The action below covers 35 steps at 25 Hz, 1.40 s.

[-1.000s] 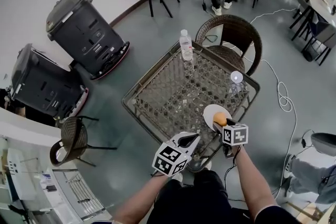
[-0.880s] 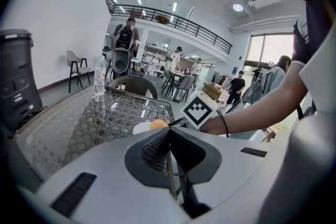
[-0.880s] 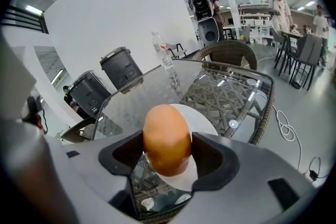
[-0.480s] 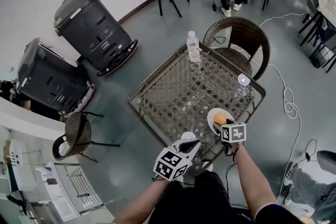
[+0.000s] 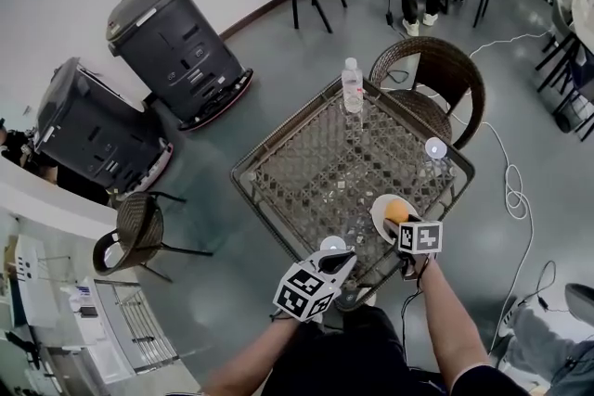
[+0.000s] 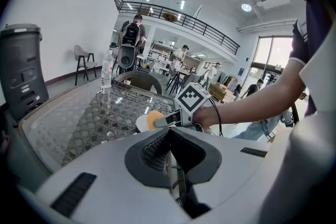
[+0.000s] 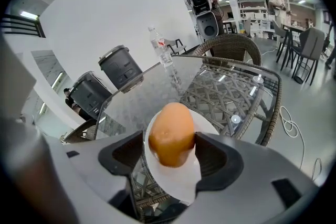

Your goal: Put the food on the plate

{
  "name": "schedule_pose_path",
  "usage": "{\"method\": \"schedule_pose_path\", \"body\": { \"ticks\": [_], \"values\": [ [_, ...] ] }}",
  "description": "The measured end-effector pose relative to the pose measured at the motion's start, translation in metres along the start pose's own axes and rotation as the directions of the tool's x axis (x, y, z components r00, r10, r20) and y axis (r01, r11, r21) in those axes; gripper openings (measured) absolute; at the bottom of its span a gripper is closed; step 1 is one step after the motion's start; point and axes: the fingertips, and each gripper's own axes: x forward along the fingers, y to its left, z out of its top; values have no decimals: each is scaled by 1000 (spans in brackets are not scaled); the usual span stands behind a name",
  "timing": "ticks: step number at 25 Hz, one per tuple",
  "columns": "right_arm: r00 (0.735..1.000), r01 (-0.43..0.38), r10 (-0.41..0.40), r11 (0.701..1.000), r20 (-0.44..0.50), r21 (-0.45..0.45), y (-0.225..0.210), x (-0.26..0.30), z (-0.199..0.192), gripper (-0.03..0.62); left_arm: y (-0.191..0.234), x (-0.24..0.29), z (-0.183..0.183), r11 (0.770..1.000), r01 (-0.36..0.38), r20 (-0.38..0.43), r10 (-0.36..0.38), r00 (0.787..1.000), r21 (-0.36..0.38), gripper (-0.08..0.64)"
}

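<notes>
— As the person stood over it, how did the table [image 5: 278, 176] look?
— It had a glass top over woven wicker. A water bottle [image 5: 352, 83] stood upright at its far edge, with a wicker chair [image 5: 436, 74] just beyond. Two dark bin-shaped machines [image 5: 167, 42] sat on the grey floor by the white wall.
— And the food [image 5: 397, 210]?
— It was orange and rounded, over the white plate [image 5: 380, 204] at the near corner. The right gripper [image 5: 402, 220] had its jaws closed against its sides.
— The left gripper [image 5: 343, 257]?
— Its jaws were pressed together on nothing, beside the table's near edge.
</notes>
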Motion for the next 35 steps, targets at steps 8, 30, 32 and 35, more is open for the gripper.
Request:
{"method": "schedule_pose_path", "body": {
  "ticks": [8,30,32,35],
  "values": [
    [1000,-1,1,1000,16,-8,-2,-24,-5,295,-9,8,6,999,31,2,-31,1000,20,8],
    [797,-257,359,929,486,-265,107,-199,125,6,-45,-5,131,984,103,237,-136,962,145,8],
    [784,-222,349,930,514,-293,113,-211,133,6,-46,-10,140,979,120,250,-158,955,162,8],
    [773,-176,336,929,538,-326,122,-224,142,6,-44,-16,152,975,135,263,-180,948,179,8]
  ]
}}
